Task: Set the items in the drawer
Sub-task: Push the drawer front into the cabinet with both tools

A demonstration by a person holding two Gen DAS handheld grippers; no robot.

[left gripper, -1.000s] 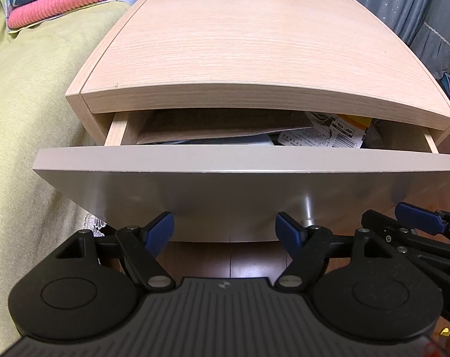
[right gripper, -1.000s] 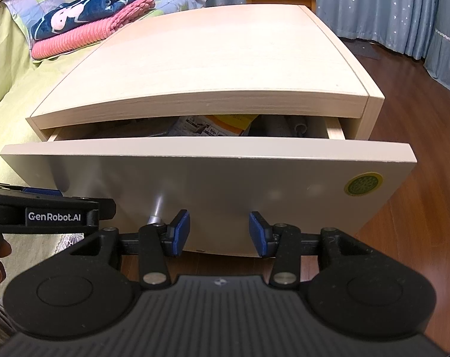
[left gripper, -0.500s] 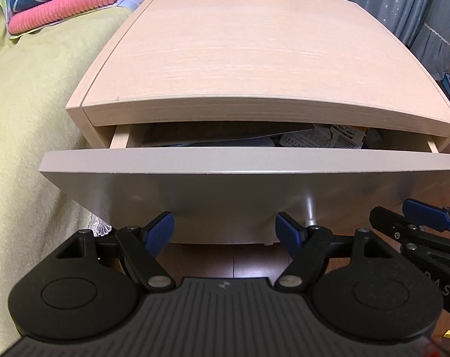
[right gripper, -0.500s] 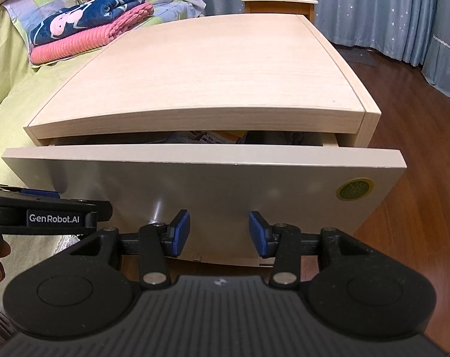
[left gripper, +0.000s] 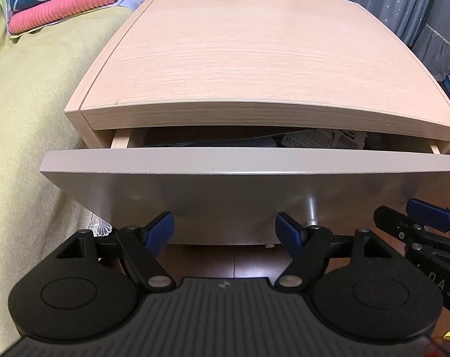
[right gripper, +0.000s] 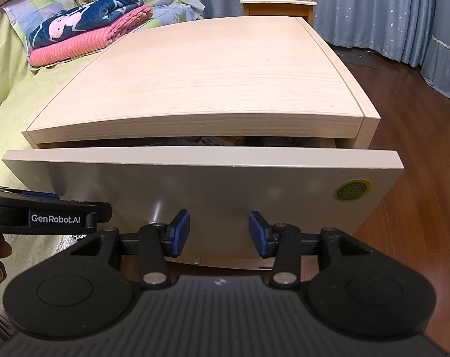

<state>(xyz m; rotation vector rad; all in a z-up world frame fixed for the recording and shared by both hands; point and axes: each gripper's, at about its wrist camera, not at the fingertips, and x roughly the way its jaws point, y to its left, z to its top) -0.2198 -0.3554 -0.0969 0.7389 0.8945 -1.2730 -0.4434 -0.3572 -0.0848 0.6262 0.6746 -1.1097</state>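
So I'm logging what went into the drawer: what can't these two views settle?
- Drawer contents: both views show only a thin slice, printed papers; the cabinet top hides the rest.
- Silver handle: the left gripper covers part of it in the left view.
- Round green sticker: text too small, right view.
- Right gripper: empty.

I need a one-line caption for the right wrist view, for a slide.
Open, empty right gripper facing the front panel of a nearly closed drawer, papers visible in the gap.
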